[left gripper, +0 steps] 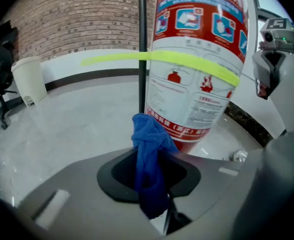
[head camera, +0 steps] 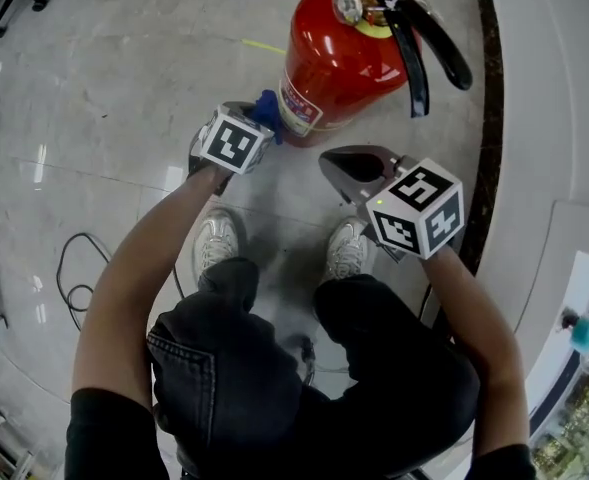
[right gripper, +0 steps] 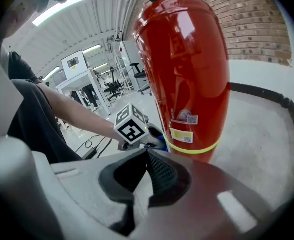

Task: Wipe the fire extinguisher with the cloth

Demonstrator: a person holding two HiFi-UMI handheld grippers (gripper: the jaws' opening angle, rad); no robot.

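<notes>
Extinguisher (head camera: 339, 63), red, upright on the floor (head camera: 124, 78) at twelve o'clock from the person's shoes (head camera: 217, 240); handle and hose at the top, printed label low on the shell.

Left gripper (head camera: 261, 120), at about eight o'clock of the cylinder's foot, is clamped on a blue cloth (head camera: 266, 110). The left gripper view shows the cloth (left gripper: 149, 154) bunched between the jaws, its free end standing up before the label of the extinguisher (left gripper: 196, 59). Whether cloth and shell already touch cannot be settled; they are at least just beside each other.

Right gripper (head camera: 342, 164), at six o'clock of the cylinder, has its jaws together with nothing between them (its own view shows the ribbed pads (right gripper: 159, 171) met, and the red shell (right gripper: 186, 74) close ahead).

Step in hand, as judged: the approach, with the cloth being brought to the lower shell and no wiping stroke yet evident.

Next move, as judged: press the bunched end flat against the shell at the label's height, then sweep it round and upward. The empty right gripper could steady the cylinder from the opposite side, since a tall, narrow body may rock or turn under a sideways push.
</notes>
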